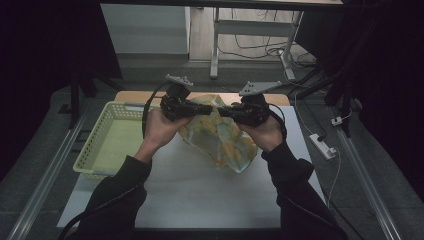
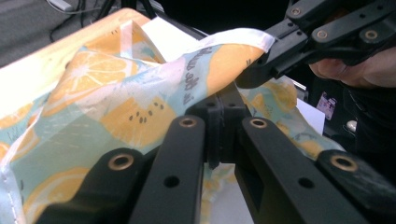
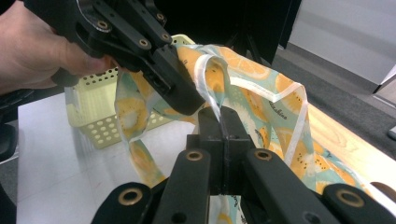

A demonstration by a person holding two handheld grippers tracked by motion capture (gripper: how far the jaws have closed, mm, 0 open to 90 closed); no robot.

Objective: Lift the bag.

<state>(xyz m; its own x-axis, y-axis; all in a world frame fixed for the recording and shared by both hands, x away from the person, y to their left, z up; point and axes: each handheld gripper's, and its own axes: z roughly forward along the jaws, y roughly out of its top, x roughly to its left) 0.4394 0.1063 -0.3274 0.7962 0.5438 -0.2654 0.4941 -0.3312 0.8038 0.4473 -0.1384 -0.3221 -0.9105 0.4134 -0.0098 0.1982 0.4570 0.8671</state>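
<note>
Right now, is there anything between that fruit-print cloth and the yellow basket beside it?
Nothing visible. The cloth hangs off the table, pinched in the left claw and the right claw. The basket sits to its left with an open top, and only bare white tabletop lies between them.

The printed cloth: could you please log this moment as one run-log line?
left gripper: shut on printed cloth | right gripper: shut on printed cloth | cloth: hangs above white table | basket: at left
</note>
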